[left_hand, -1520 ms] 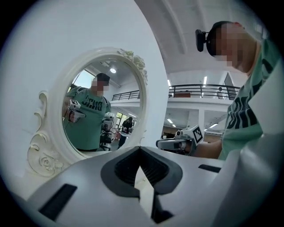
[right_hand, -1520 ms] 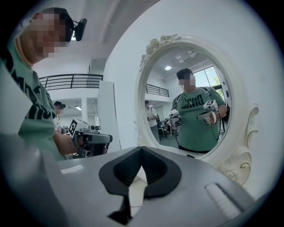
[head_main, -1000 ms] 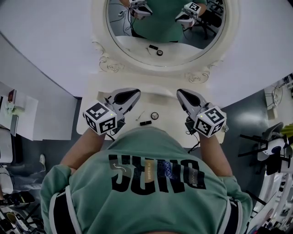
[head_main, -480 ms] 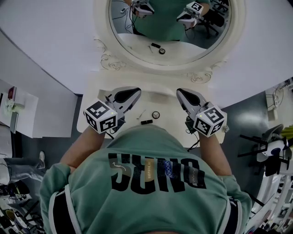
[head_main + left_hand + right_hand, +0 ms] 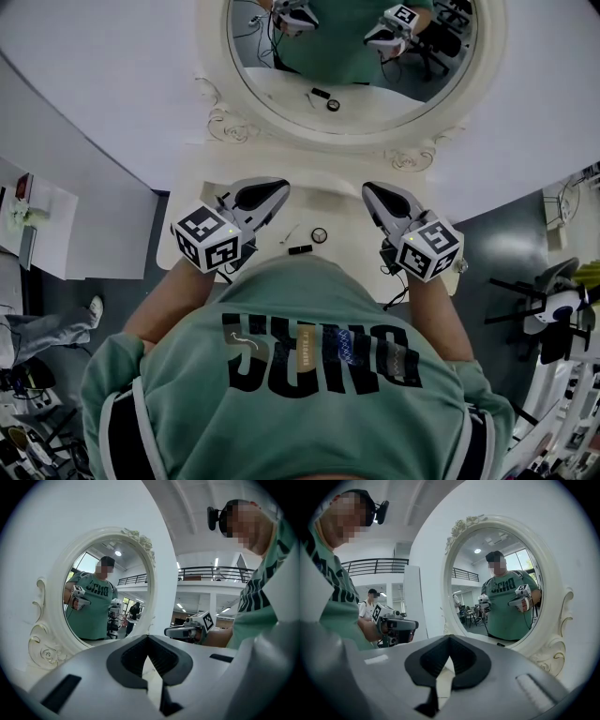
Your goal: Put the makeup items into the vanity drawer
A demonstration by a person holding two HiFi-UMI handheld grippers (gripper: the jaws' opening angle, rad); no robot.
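Evidently nothing is picked up yet: the left gripper and right gripper hover with jaws clenched on nothing, flanking the makeup at the frame's centre. A round compact, black tube and thin stick lie on the vanity top below the mirror, probably within easy reach. No drawer shows.

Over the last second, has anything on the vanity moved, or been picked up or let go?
Nothing was taken hold of or let go. The left gripper and right gripper still hover shut and empty over the vanity top. The round compact, black tube and thin stick lie where they were. Only a passer-by's legs on the floor at left moved up the picture.
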